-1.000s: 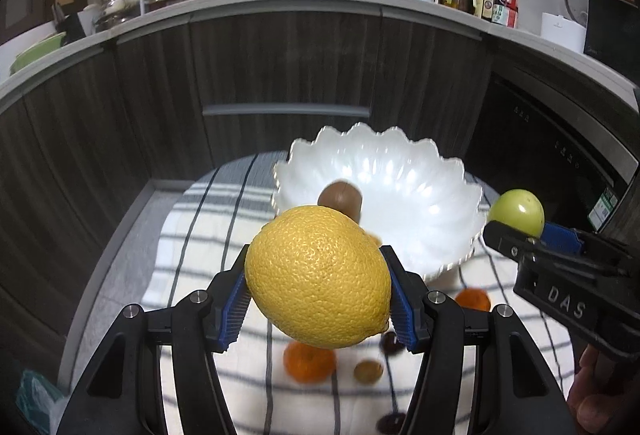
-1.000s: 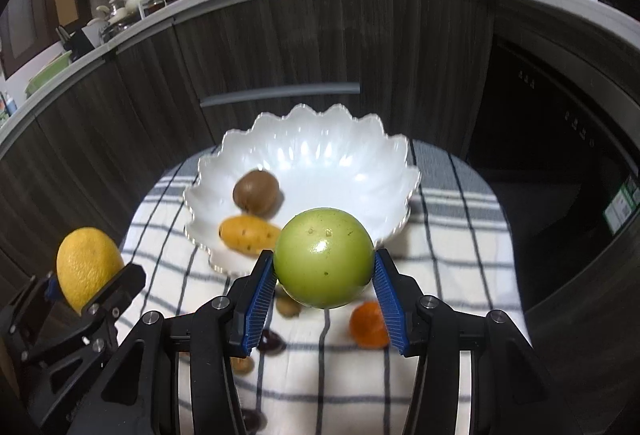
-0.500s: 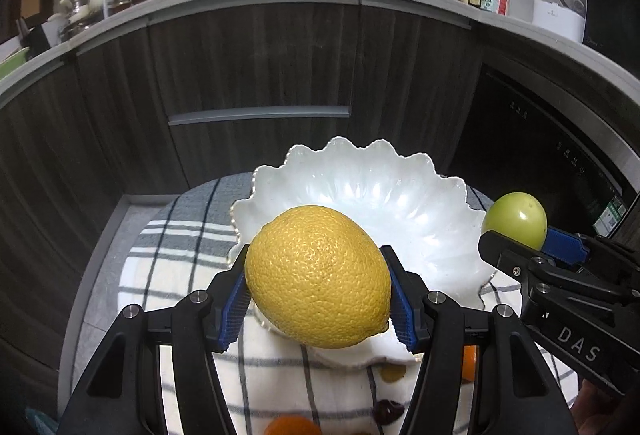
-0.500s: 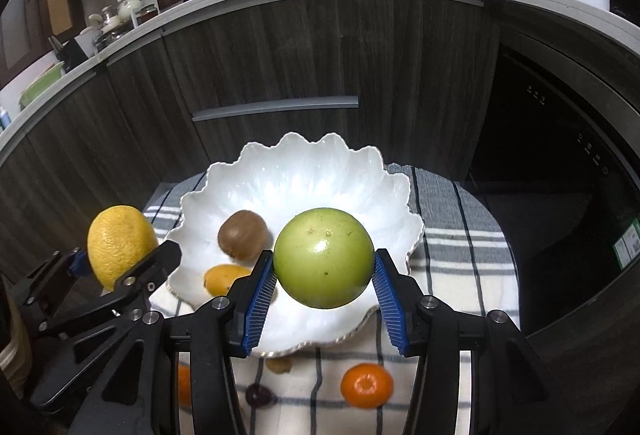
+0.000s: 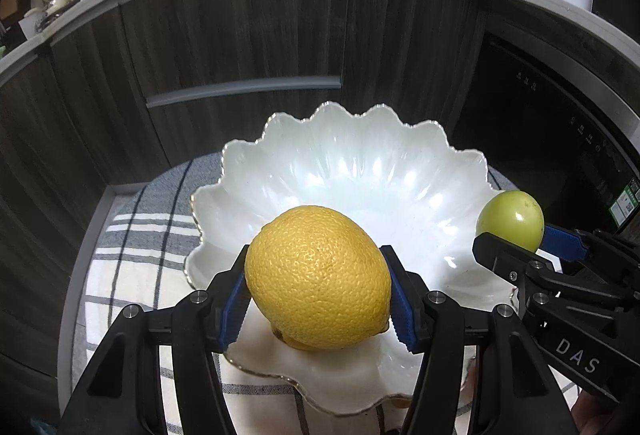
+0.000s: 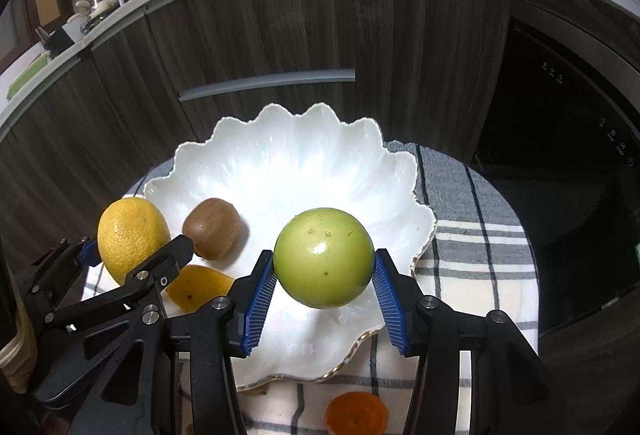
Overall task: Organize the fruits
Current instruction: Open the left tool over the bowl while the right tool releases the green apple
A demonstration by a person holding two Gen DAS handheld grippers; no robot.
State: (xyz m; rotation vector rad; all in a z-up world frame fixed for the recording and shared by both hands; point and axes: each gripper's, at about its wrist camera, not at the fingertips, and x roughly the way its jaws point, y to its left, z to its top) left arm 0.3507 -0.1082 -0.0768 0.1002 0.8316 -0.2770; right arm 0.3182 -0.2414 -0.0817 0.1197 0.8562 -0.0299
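Observation:
My left gripper (image 5: 318, 301) is shut on a large yellow lemon (image 5: 318, 277) and holds it over the near left part of a white scalloped bowl (image 5: 360, 159). My right gripper (image 6: 323, 297) is shut on a green round fruit (image 6: 323, 263) and holds it over the bowl's (image 6: 288, 155) near right part. The bowl holds a brown kiwi (image 6: 212, 228) and a small yellow-orange fruit (image 6: 199, 286). The lemon (image 6: 132, 237) shows in the right wrist view and the green fruit (image 5: 510, 221) in the left wrist view.
The bowl stands on a round table with a checked cloth (image 6: 472, 255). A mandarin (image 6: 356, 413) lies on the cloth in front of the bowl. Dark wood cabinets (image 5: 240, 35) and a black appliance (image 5: 540, 123) stand behind the table.
Both grippers have moved forward with their fruits, from above the cloth to above the bowl. The loose fruits on the cloth have mostly slid out of view below.

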